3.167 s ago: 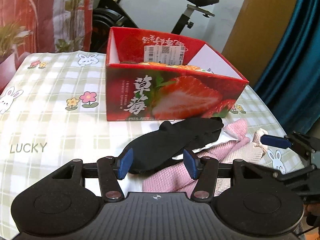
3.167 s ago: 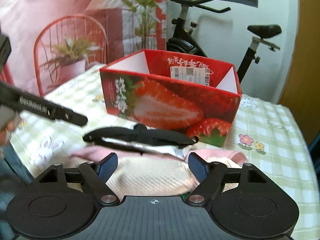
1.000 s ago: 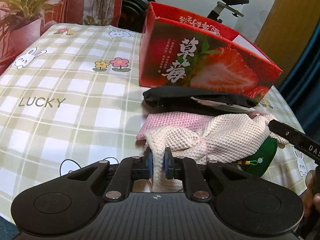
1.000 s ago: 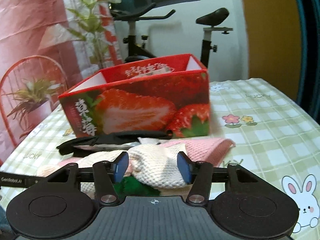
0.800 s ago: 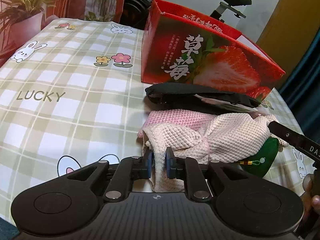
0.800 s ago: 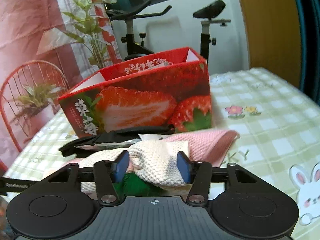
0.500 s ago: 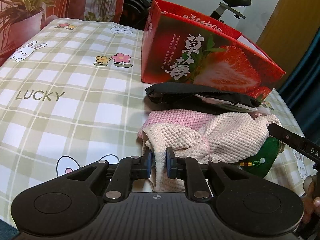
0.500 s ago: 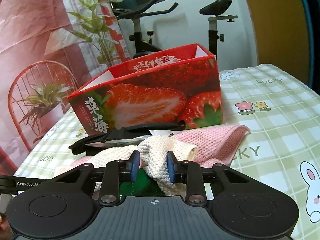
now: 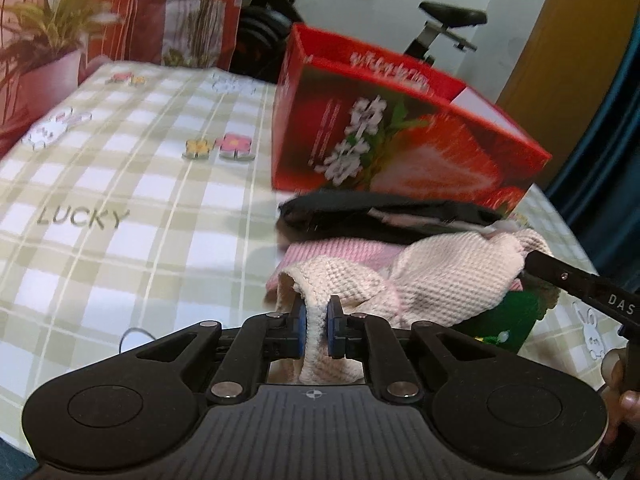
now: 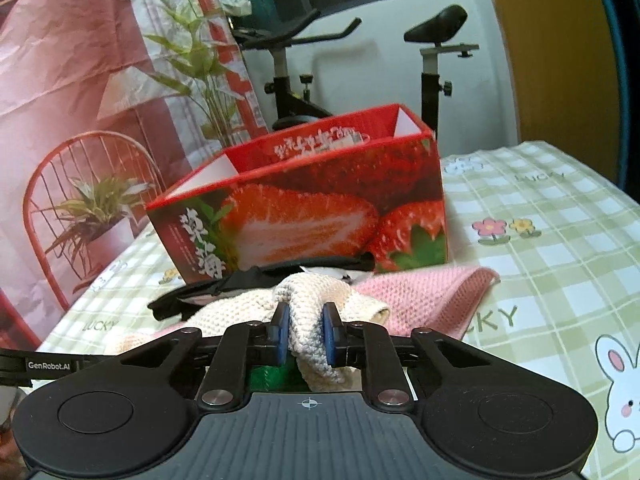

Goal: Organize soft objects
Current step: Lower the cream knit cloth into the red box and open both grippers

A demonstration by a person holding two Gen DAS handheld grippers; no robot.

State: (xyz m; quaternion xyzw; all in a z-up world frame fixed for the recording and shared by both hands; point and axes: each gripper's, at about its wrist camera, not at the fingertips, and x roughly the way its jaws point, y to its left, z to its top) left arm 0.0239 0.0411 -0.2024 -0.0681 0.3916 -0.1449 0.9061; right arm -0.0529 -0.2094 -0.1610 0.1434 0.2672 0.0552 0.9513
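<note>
A cream knitted cloth [image 9: 448, 276] lies on a pile of soft things in front of a red strawberry box [image 9: 404, 144]. My left gripper [image 9: 316, 326] is shut on one corner of the cloth. My right gripper [image 10: 305, 334] is shut on another corner of the same cloth [image 10: 312, 300]. Under it lie a pink knitted cloth [image 10: 432, 294], a black fabric item [image 9: 384, 216] and a green soft item [image 9: 508, 320]. The box [image 10: 312, 208] is open at the top.
The checked tablecloth [image 9: 120, 200] covers the table, with open cloth to the left of the pile. An exercise bike [image 10: 352, 68], a potted plant [image 10: 100, 208] and a red wire chair [image 10: 48, 184] stand beyond the table.
My right gripper has closed on the cream cloth. Both grippers have lifted the cloth a little, and the left view has shifted upward and blurred.
</note>
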